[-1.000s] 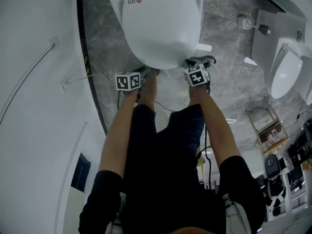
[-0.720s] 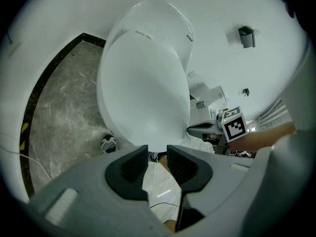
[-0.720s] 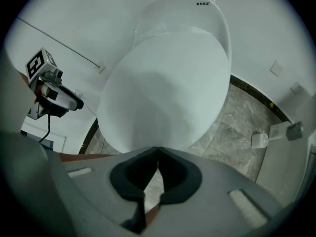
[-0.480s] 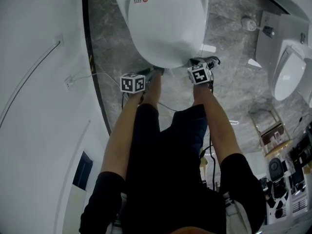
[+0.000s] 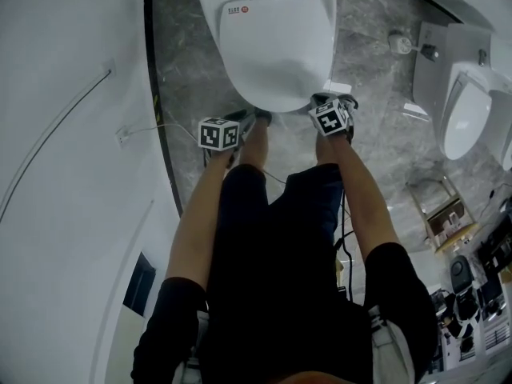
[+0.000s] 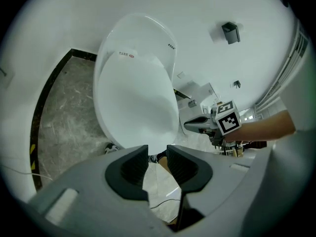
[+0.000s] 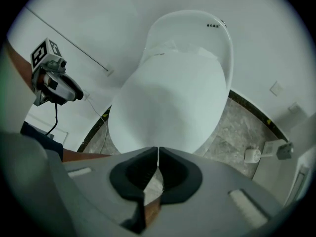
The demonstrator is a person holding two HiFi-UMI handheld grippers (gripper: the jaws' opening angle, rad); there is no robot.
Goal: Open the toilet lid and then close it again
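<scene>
Hovering at the near edge of the lowered toilet lid (image 5: 276, 46), we hold the left gripper (image 6: 158, 154) open, the right gripper (image 7: 157, 154) shut, both empty. Lifted on shut jaws, it could slip and slam.

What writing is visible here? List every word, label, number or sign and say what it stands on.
Label on the toilet lid: small dark print beside a red mark, too small to read.
Print on the back shell behind the lid: tiny dark characters, too small to read.
Marker cubes: black-and-white square patterns, no letters.
Nothing else carries text.
</scene>
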